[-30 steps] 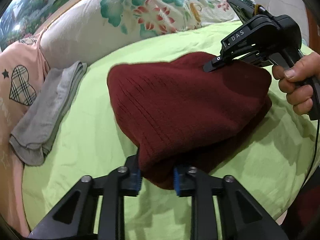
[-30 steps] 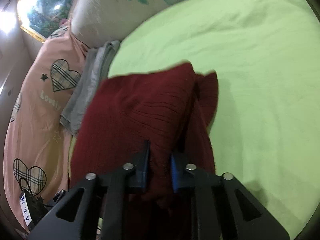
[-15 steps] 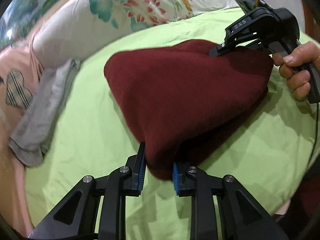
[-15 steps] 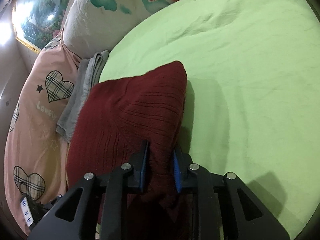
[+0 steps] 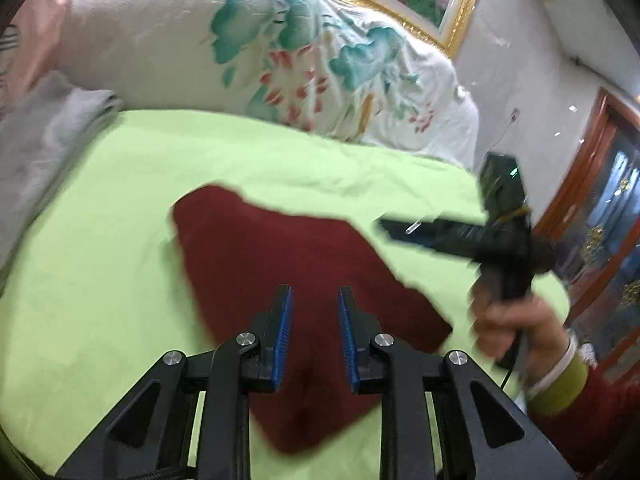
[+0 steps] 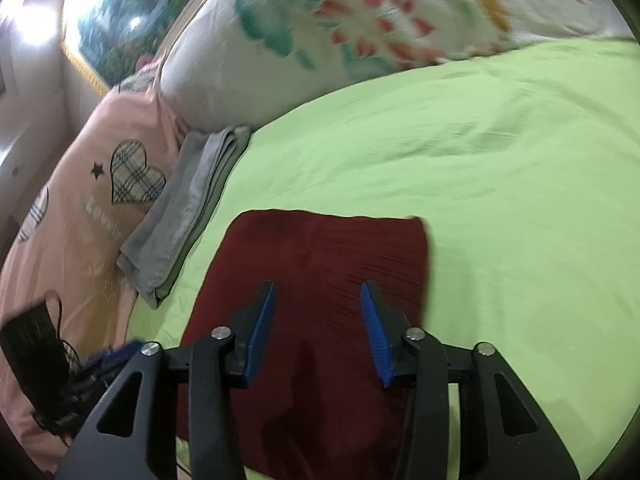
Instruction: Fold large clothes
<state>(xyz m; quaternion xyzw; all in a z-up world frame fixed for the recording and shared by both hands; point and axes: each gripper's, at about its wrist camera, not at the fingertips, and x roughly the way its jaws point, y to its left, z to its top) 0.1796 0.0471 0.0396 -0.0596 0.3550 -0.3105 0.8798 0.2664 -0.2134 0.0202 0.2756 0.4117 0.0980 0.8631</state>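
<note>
**Letting go of the folded sweater on the bed**

Lying flat on the green sheet [image 6: 500,152], the dark red sweater [image 6: 320,280] is folded into a rough rectangle, near the front edge of the bed and just beside a folded grey garment [image 6: 188,208] on its left in the right wrist view. Both tools hang above it. The right gripper [image 6: 318,328] has just been opening its jaws; they now stand well apart, the blue pads touch no cloth, and the sweater is only seen below and between them. The left gripper [image 5: 312,340] has its jaws parted by a smaller gap, also with nothing pinched; the red knit is under them, not in them. In the left wrist view the person's hand [image 5: 516,324] with the right tool is blurred at the right side of the sweater.

I judge that the fold is finished or almost finished. What can go wrong now is small but real. The edge of the sweater in the left wrist view looks uneven and slanted, so the layers may not be aligned; if nobody smooths them, the knit can slide open. A loop of the knit could also catch on a ribbed pad when a tool passes low and drag the top layer away. The grey garment is close, so a push to the left may disturb it.
</note>
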